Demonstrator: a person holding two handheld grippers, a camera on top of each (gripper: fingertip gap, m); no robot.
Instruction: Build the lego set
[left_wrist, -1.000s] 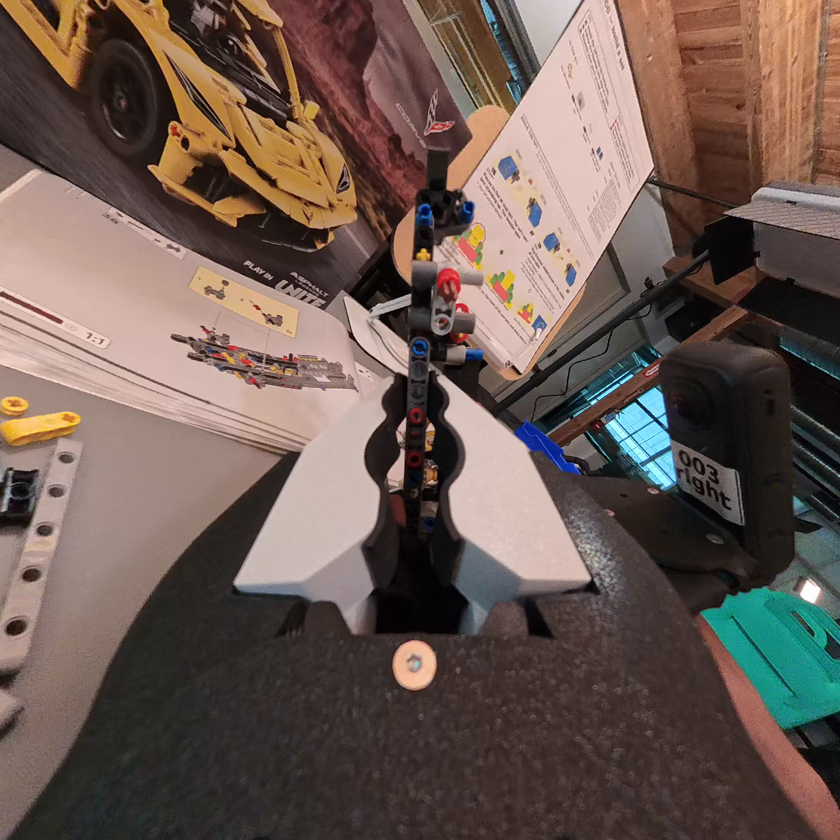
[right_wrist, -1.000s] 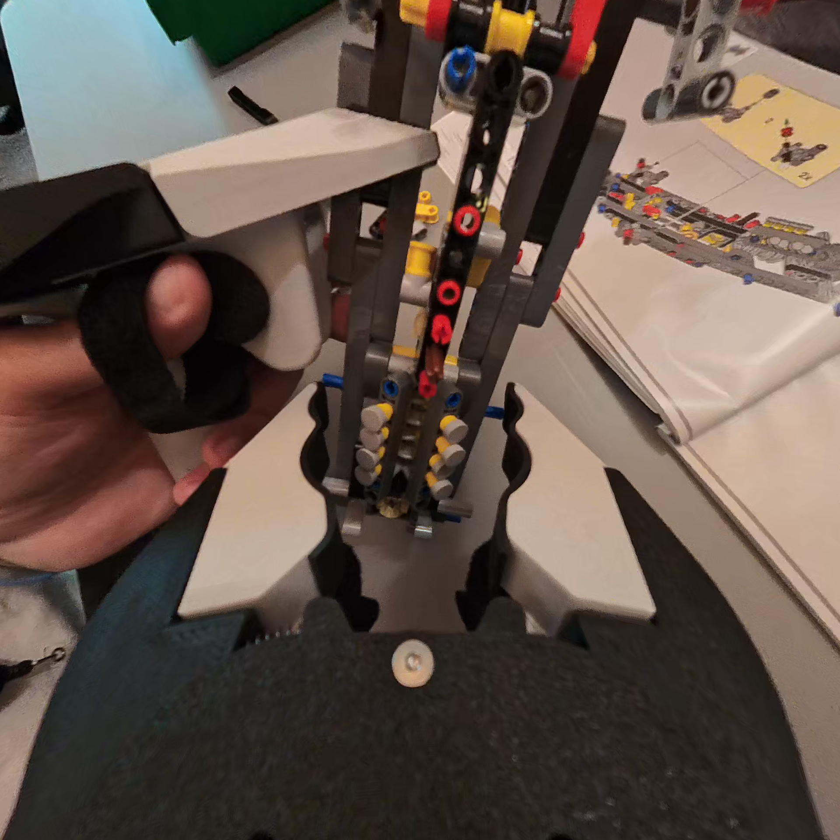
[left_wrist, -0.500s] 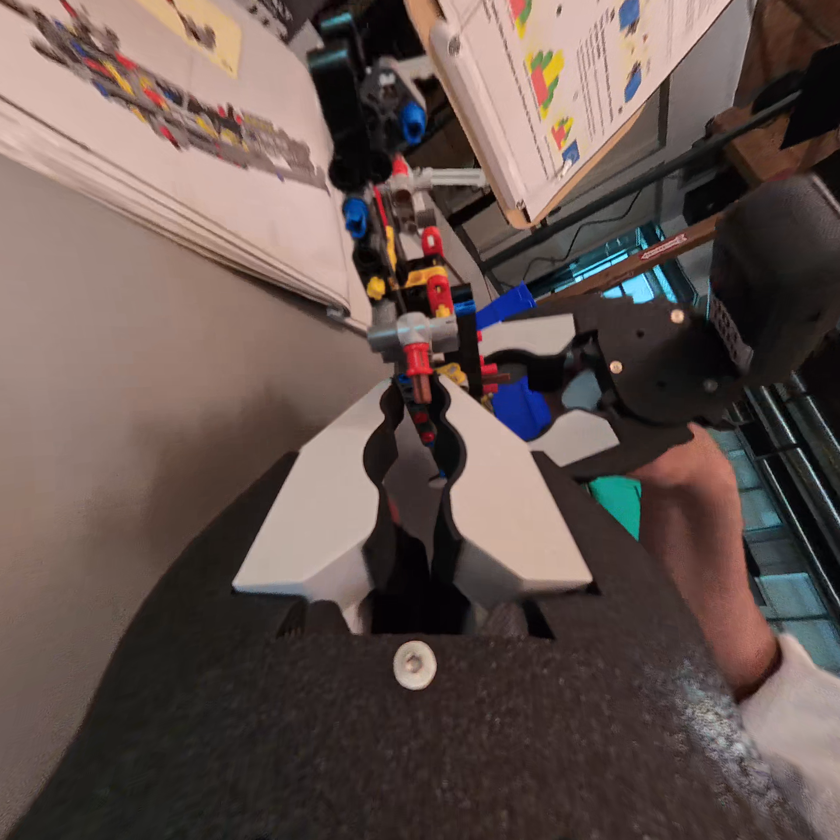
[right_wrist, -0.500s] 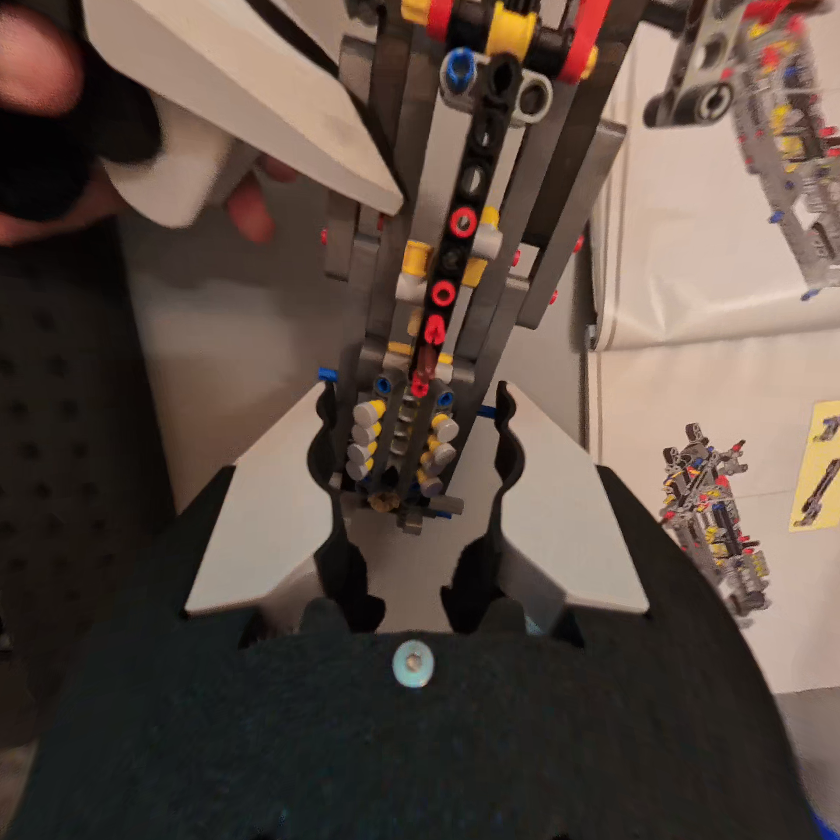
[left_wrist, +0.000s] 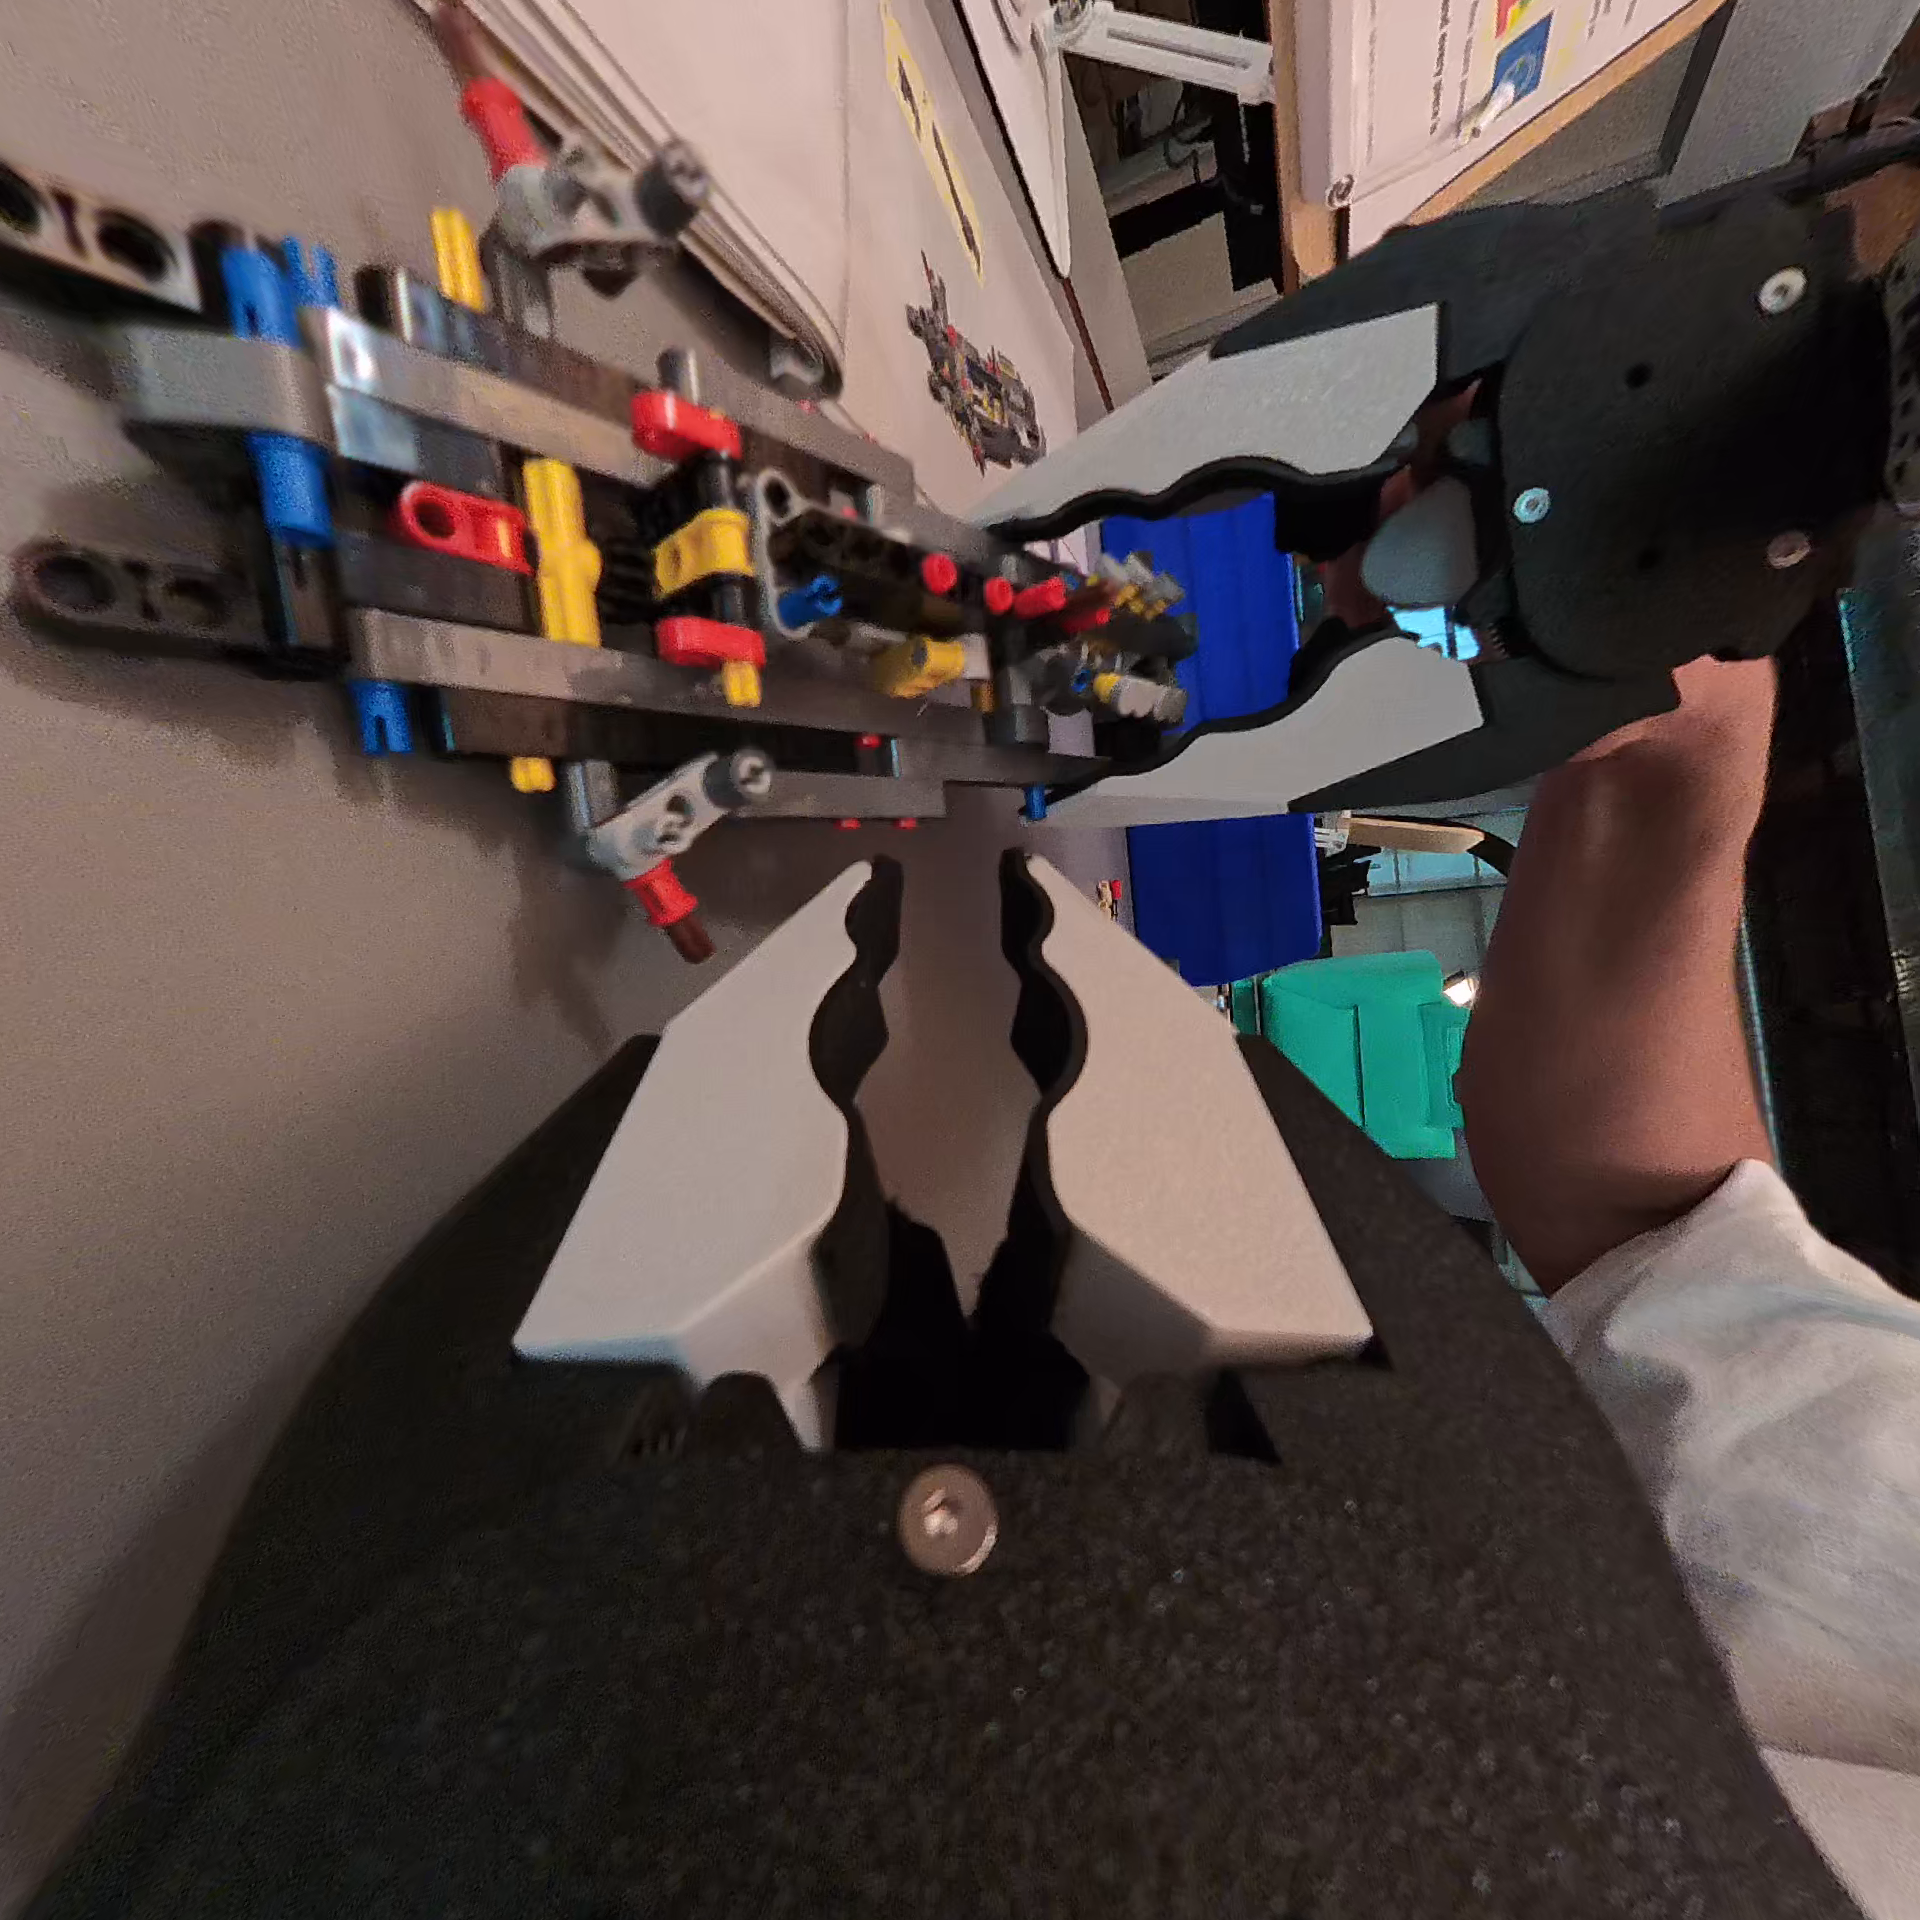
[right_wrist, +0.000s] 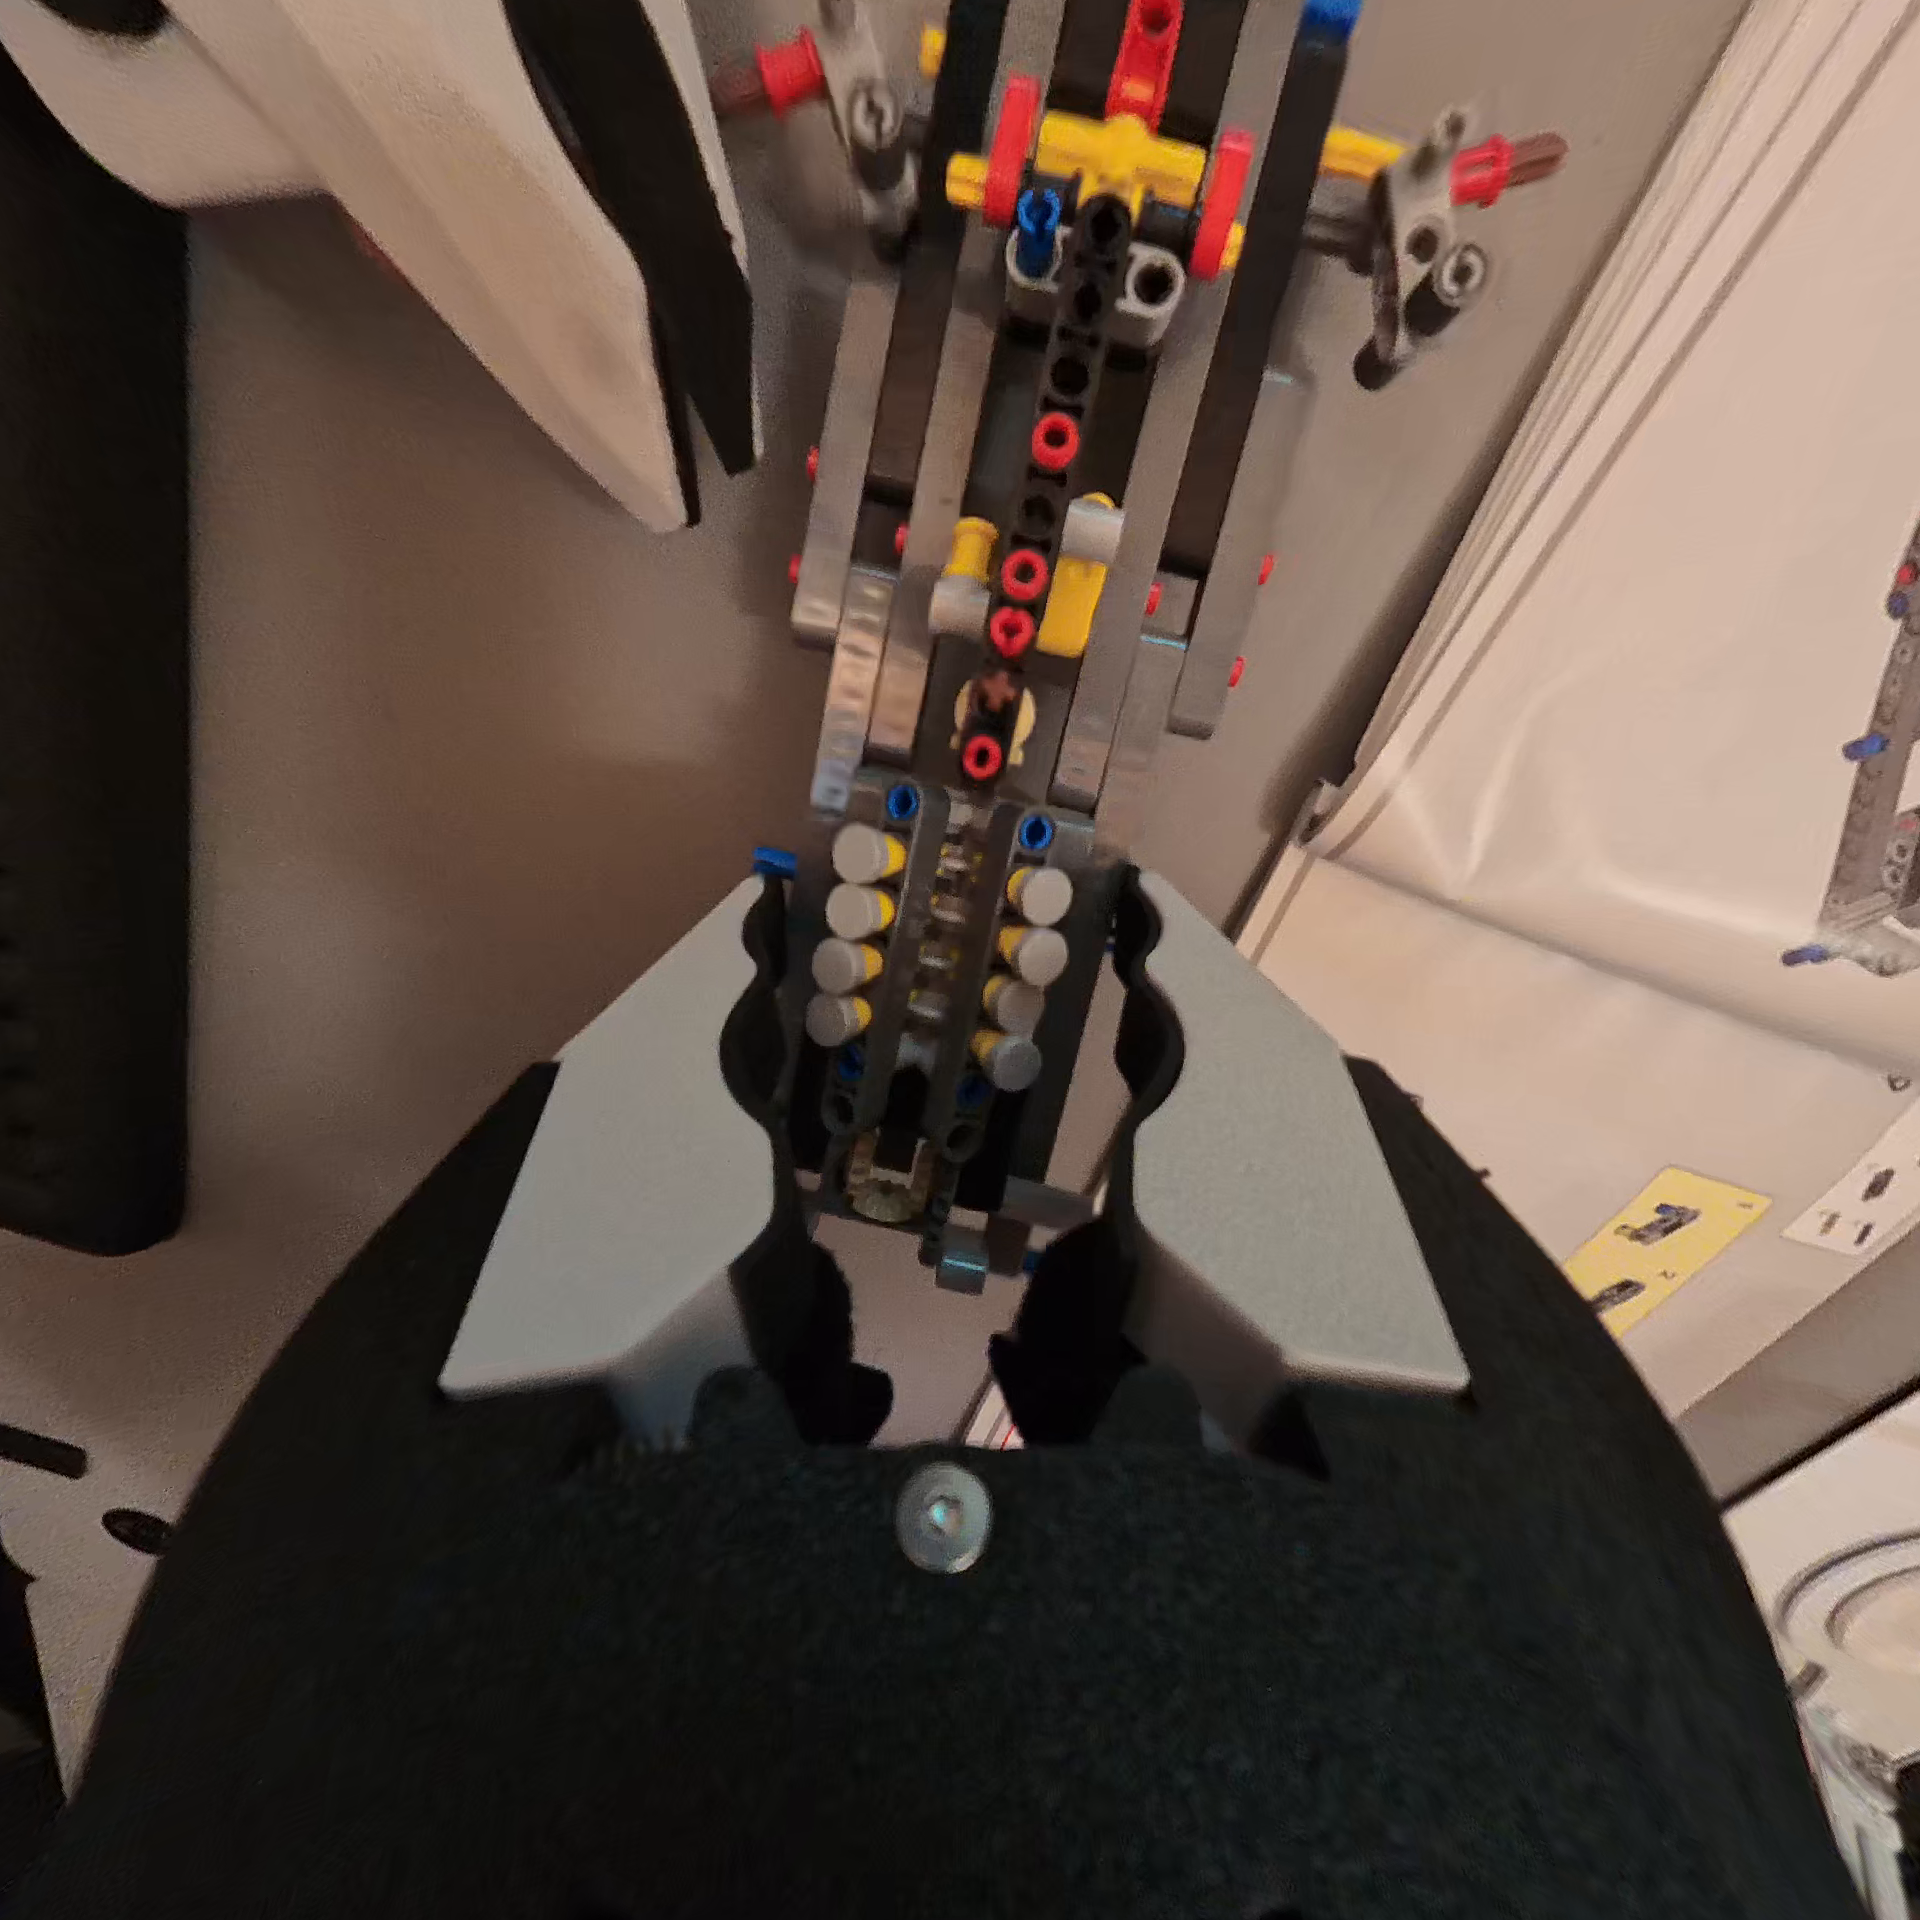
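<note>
Long grey-and-black Lego chassis partly built, engine-piston end lodged between the right gripper fingers, which clamp its sides. Left gripper fingers slightly parted, empty, just beside the chassis flank. Instruction booklet open beyond; judging by that, much assembly remains.
</note>
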